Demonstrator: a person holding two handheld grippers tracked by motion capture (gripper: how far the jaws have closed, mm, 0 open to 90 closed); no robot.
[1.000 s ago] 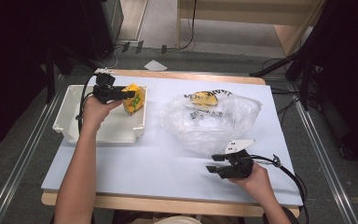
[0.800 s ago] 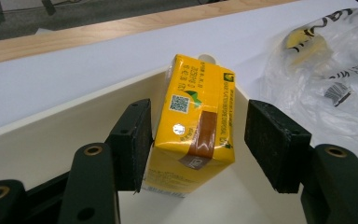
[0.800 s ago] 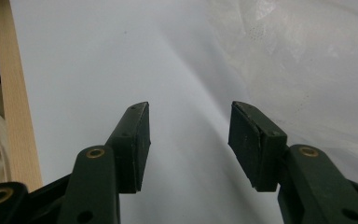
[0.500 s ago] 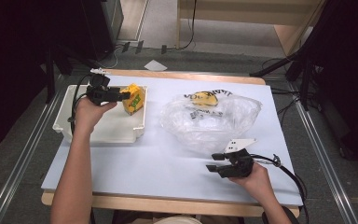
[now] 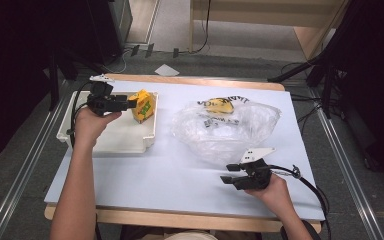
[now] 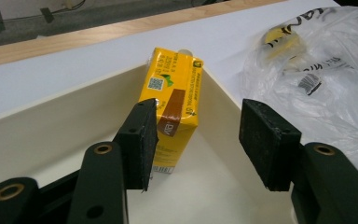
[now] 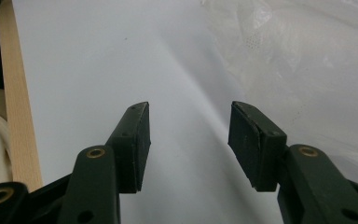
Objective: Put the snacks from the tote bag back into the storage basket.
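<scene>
Bright, even overhead light on the counter (image 5: 180, 170); dark surroundings; soft shadows; slight blur beyond each tool.

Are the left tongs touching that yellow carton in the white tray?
Cannot tell. In the left gripper view the left tongs stand open; one pad overlaps the yellow carton in the white tray, hiding any gap.

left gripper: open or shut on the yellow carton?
Open. In the left gripper view the left gripper has its jaws spread wide, and the yellow carton stands beyond them in the white tray, ungripped.
</scene>
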